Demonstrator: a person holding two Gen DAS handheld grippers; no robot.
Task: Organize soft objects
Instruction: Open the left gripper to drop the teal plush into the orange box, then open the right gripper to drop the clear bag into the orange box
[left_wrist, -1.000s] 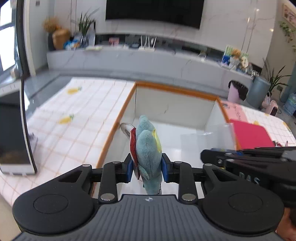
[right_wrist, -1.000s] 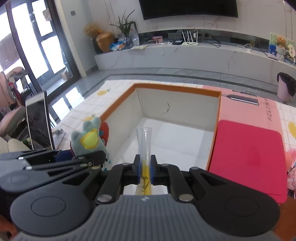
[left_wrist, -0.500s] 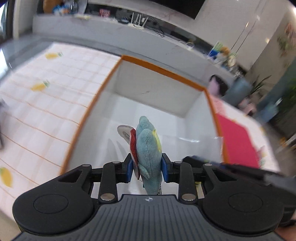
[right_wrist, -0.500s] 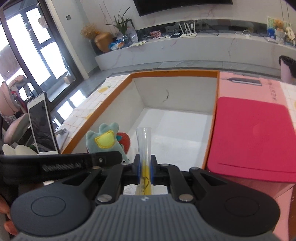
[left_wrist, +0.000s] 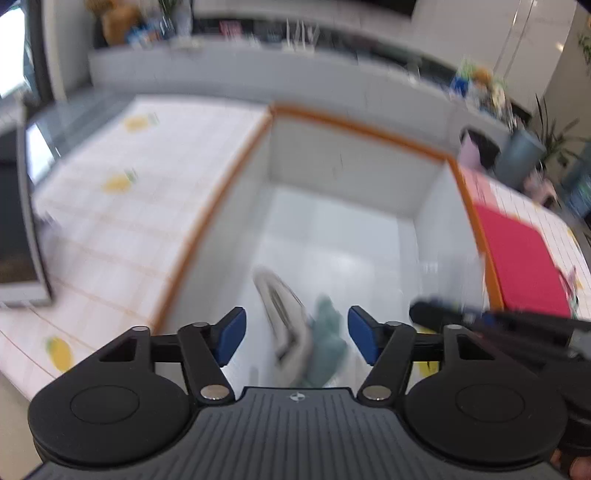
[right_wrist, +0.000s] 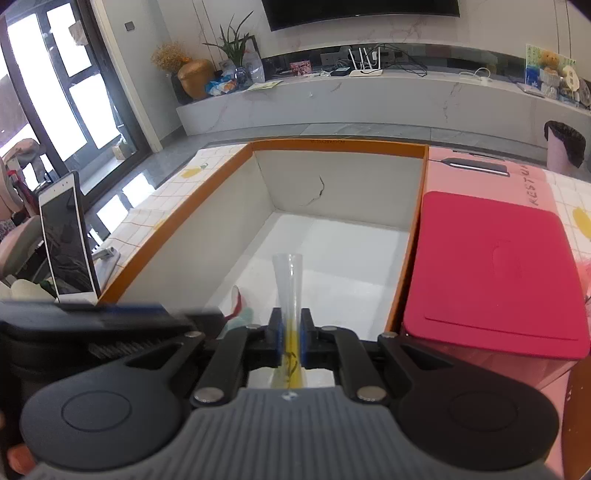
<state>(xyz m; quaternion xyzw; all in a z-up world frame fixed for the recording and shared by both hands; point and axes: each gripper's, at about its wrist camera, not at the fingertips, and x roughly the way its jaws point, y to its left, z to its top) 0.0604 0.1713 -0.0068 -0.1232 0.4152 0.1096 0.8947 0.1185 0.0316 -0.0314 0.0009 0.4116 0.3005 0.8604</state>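
- I'm spreading the left gripper (left_wrist: 297, 334): its jaws have just been opening wide, letting the teal plush toy (left_wrist: 327, 347) go into the orange-rimmed white box (left_wrist: 221, 199).
- I'm keeping the right gripper (right_wrist: 291, 338) pinching the clear plastic sleeve (right_wrist: 289, 284) with narrow jaws, probably boxing it next.

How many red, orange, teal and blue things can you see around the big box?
Red: 1, the mat
Orange: 1, the rim of the box
Teal: 1, the plush toy, blurred, inside the box between the open left tongs
Blue: 4, the pads on the left tongs and on the right tongs
Total: 7
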